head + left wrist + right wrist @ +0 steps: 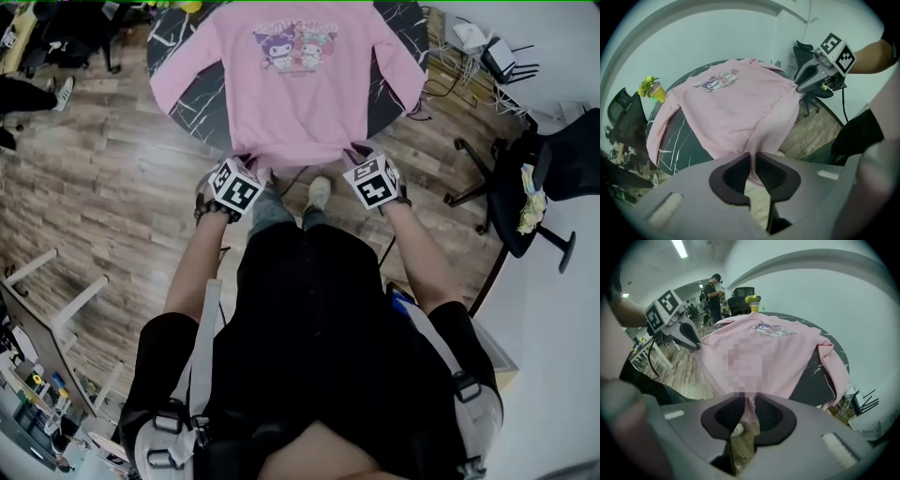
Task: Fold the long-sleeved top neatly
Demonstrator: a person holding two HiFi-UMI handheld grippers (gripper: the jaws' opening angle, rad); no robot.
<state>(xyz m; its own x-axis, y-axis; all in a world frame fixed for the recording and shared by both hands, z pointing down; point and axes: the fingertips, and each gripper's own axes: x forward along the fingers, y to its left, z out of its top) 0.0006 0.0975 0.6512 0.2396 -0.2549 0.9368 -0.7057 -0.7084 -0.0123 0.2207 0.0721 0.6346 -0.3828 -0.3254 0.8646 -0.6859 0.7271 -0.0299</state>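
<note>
The left gripper (752,158) was pictured clenched on the near hem (300,156) of the pink long-sleeved top (736,105). A narrow fold of ribbed fabric was pinched upright between its dark pads (736,175), which were kept only slightly apart by the cloth. The right gripper (747,401) was likewise closed on the same hem, further along it. A thin pleat of pink was pressed between its pads, and wooden floor (740,446) and the toe of a pale shoe (737,430) were glimpsed below the jaws.

Beyond both pairs of jaws the top was spread front-up over a round dark table (689,140) veined with white. Its cartoon print (717,79) was turned toward the far side and its hem was drawn off the table's near edge. One sleeve (658,126) was draped over the rim to the left of the left jaws. The other sleeve (834,366) was hung over the rim to the right of the right jaws.

Each gripper was caught in the other's view, at the opposite corner of the hem. A yellow cup (657,96) of greenery was seen at the table's far edge, past the top. In the head view both grippers were shown held out to the hem by a person in black (309,319).
</note>
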